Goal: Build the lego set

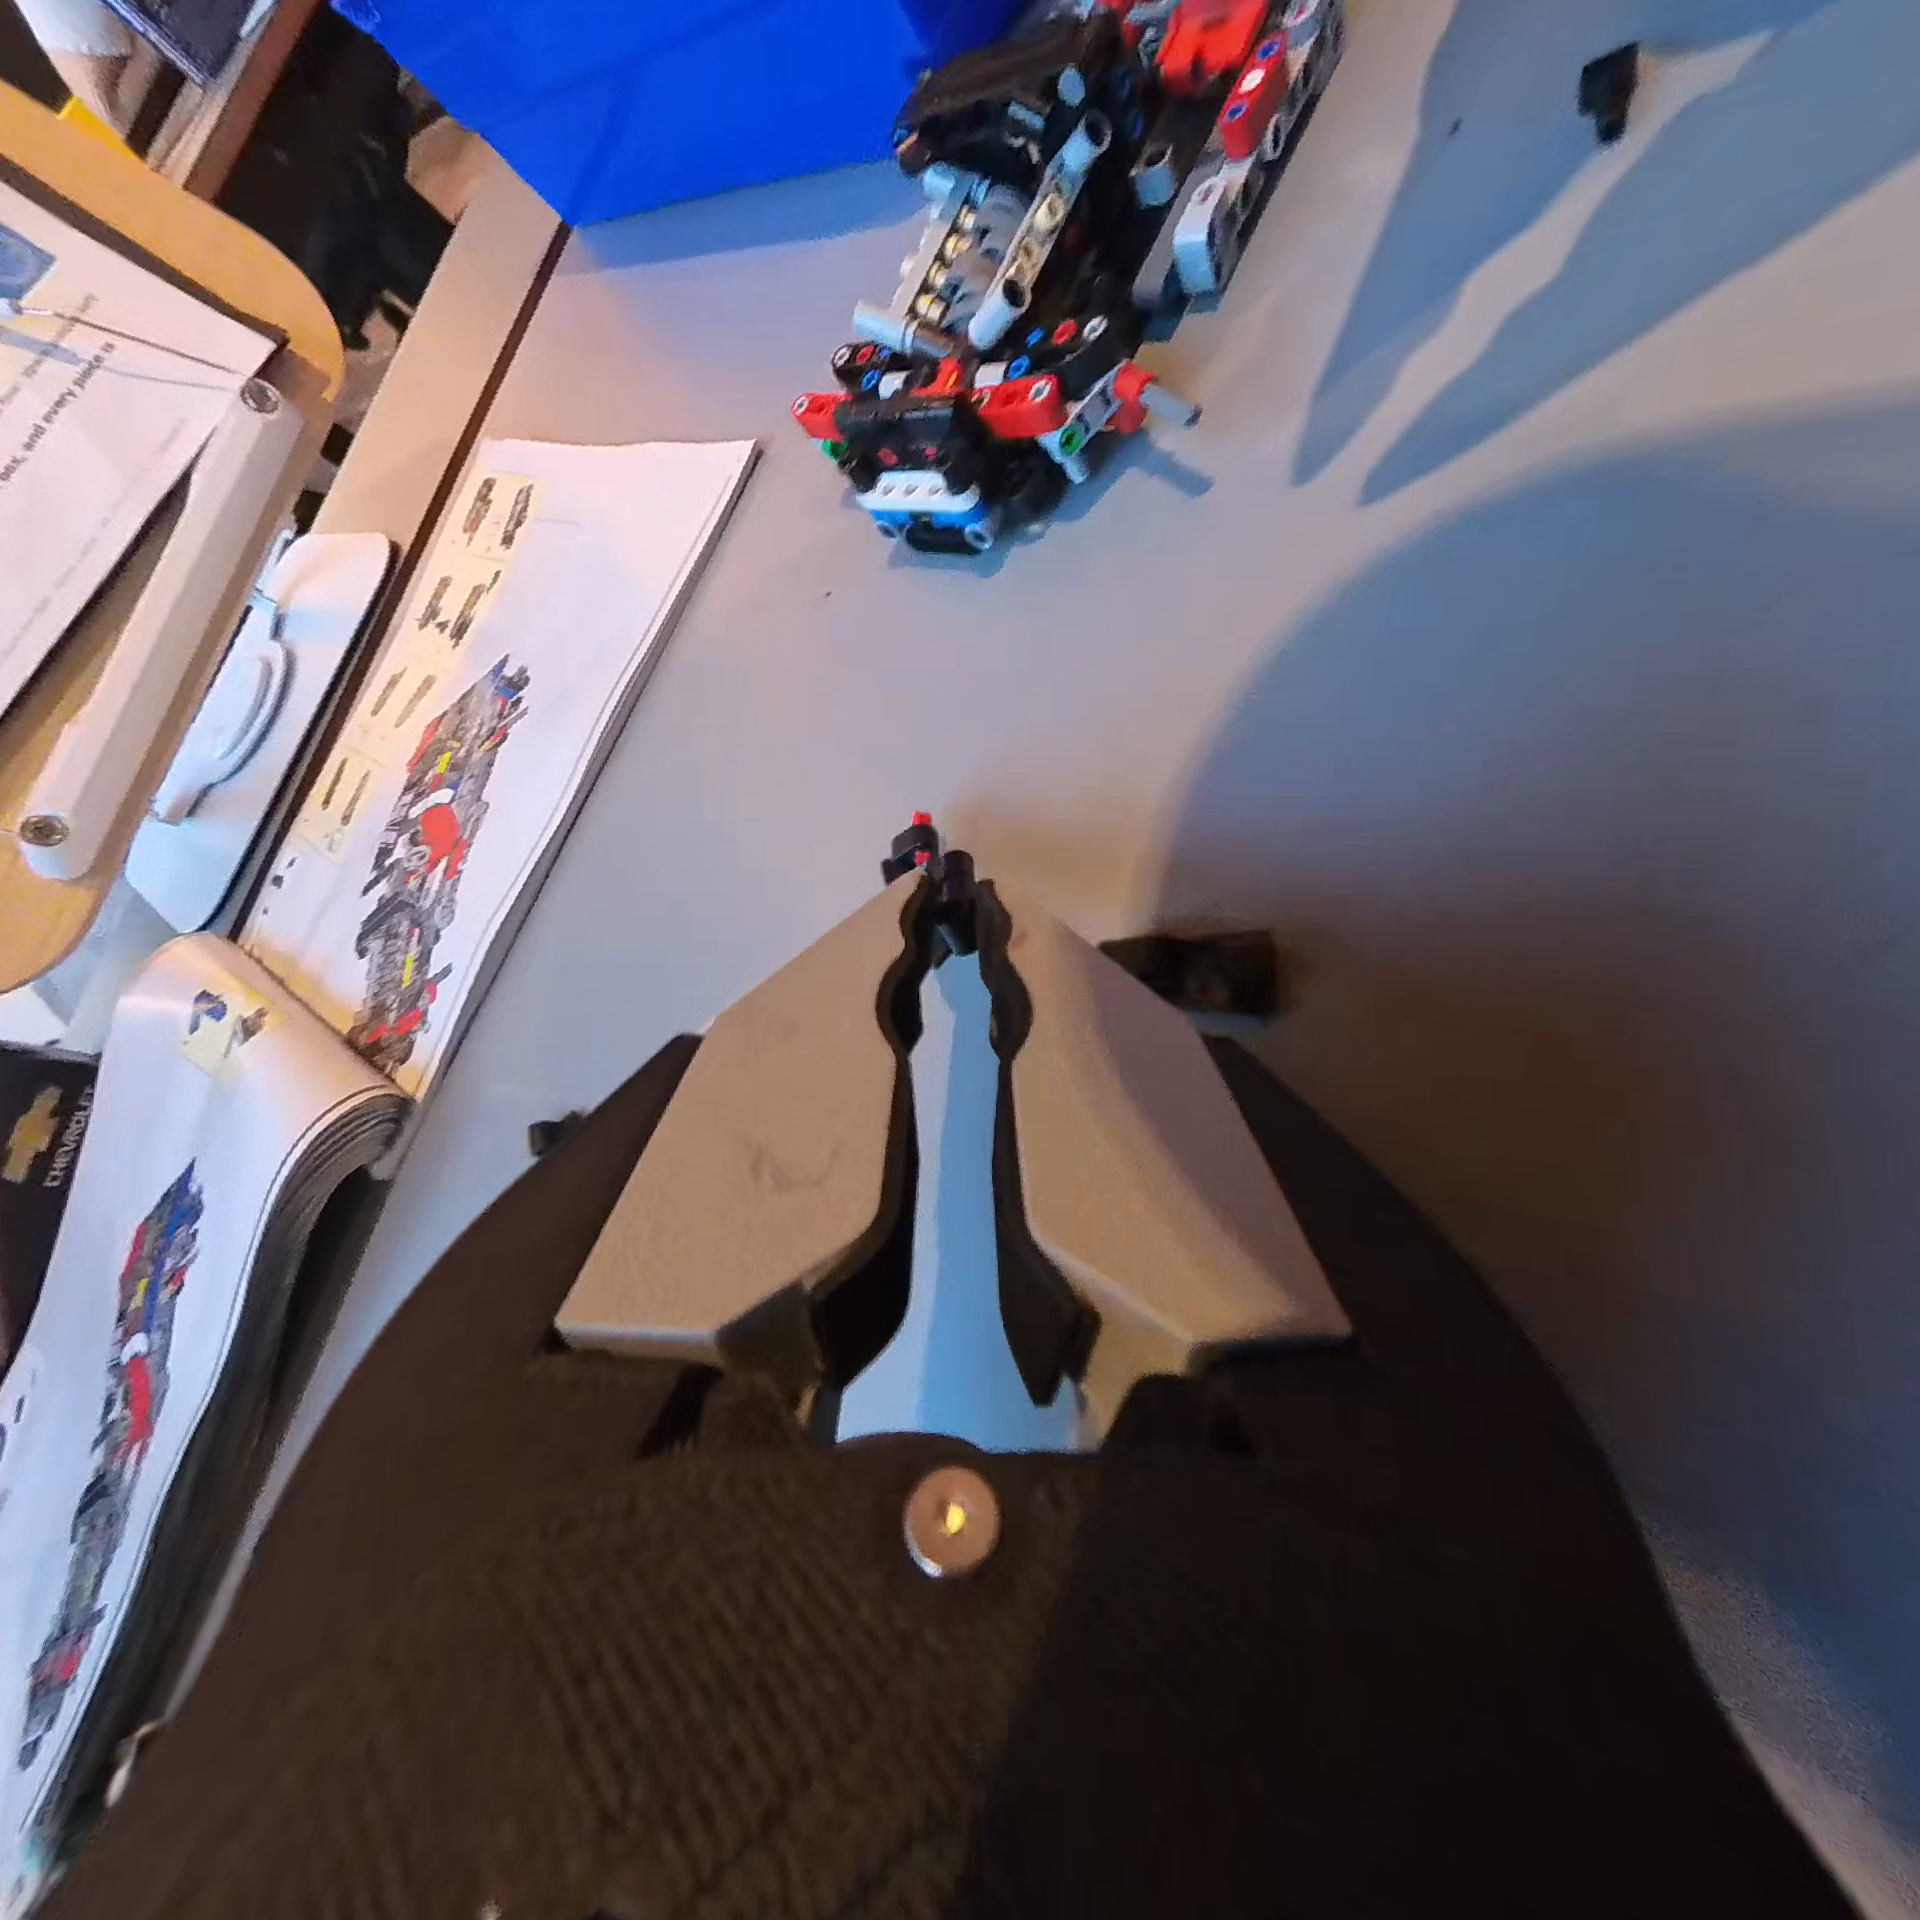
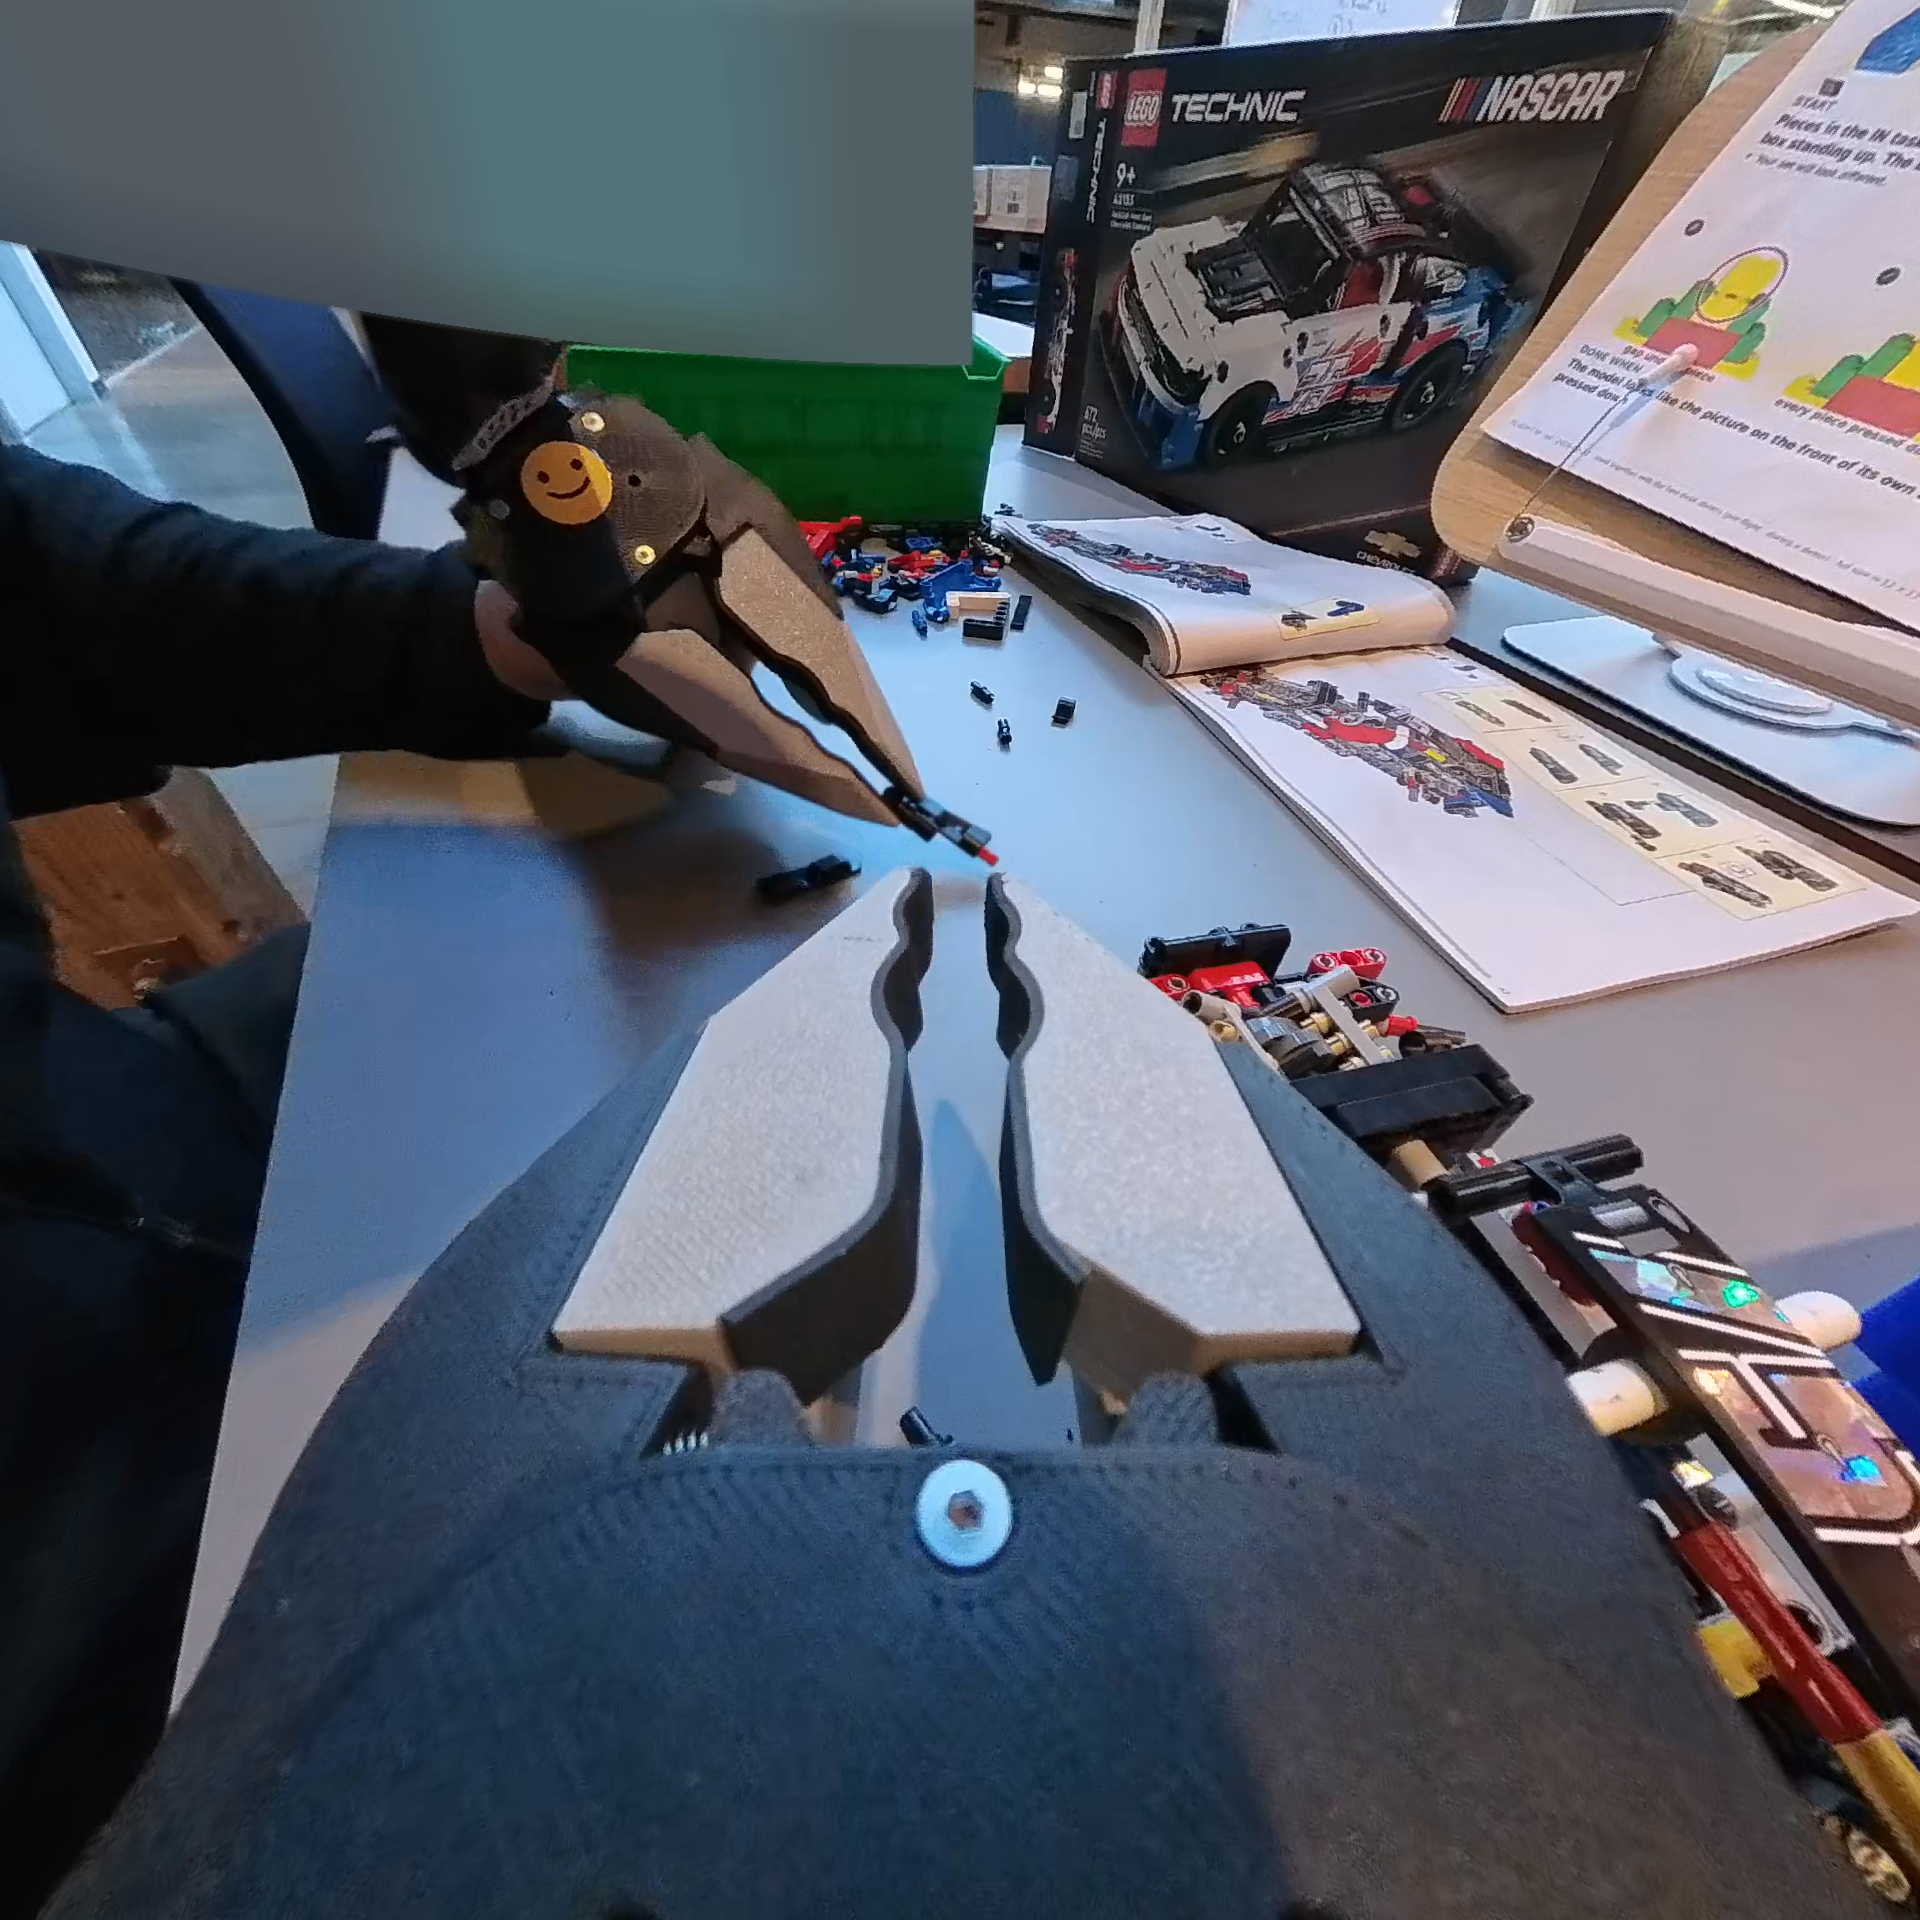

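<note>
My left gripper [image 1: 948, 902] is shut on a small black piece with a red pin end [image 1: 935, 868] and holds it above the grey table. It also shows in the right wrist view [image 2: 902, 800], with the piece [image 2: 951, 826] sticking out of its tips. My right gripper [image 2: 958, 902] is open and empty, its tips just below that piece. The part-built car chassis [image 1: 1018, 312], black, grey and red, lies at the far middle of the table in the left wrist view and to the right of my right gripper [image 2: 1340, 1029]. A loose black piece [image 2: 805, 878] lies on the table near both tips.
An open instruction booklet [image 2: 1507, 810] lies to the right. The set's box [image 2: 1320, 301] stands behind it. A pile of loose pieces [image 2: 914, 571] lies before a green bin [image 2: 831, 436]. A blue bin [image 1: 644, 94] stands at the far edge. A person's dark sleeve [image 2: 208, 623] reaches in from the left.
</note>
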